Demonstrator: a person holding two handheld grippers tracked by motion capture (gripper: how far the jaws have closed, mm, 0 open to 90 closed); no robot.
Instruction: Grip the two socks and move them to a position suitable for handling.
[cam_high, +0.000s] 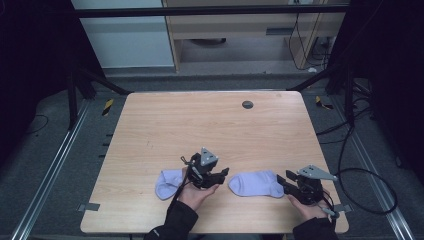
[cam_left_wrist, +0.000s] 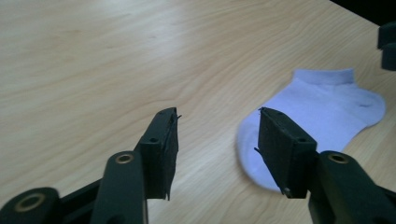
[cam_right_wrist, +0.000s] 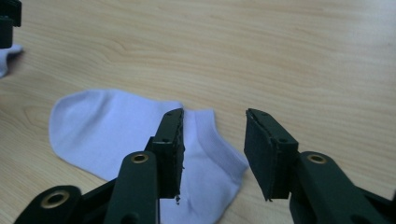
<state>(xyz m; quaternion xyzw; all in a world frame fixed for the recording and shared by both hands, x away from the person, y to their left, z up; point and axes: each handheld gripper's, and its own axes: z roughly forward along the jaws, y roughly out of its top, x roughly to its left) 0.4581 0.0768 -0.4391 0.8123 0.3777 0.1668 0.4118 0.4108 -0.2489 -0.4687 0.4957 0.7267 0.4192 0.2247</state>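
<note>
Light wood table (cam_high: 210, 120) — two lilac socks (cam_high: 169, 183) (cam_high: 256, 183) flat near front edge

A light wooden table (cam_high: 210, 130) stands on grey carpet (cam_high: 45, 165). Behind it are a pale wood cabinet (cam_high: 240, 30) and a white panel (cam_high: 125, 40). Black cables (cam_high: 360, 175) trail on the right.

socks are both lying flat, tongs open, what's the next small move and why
Probably lower the right tongs onto the cuff of the right sock and close: their jaws stand open just above it, gripping nothing, while the left sock lies apart, beside the left tongs.
</note>
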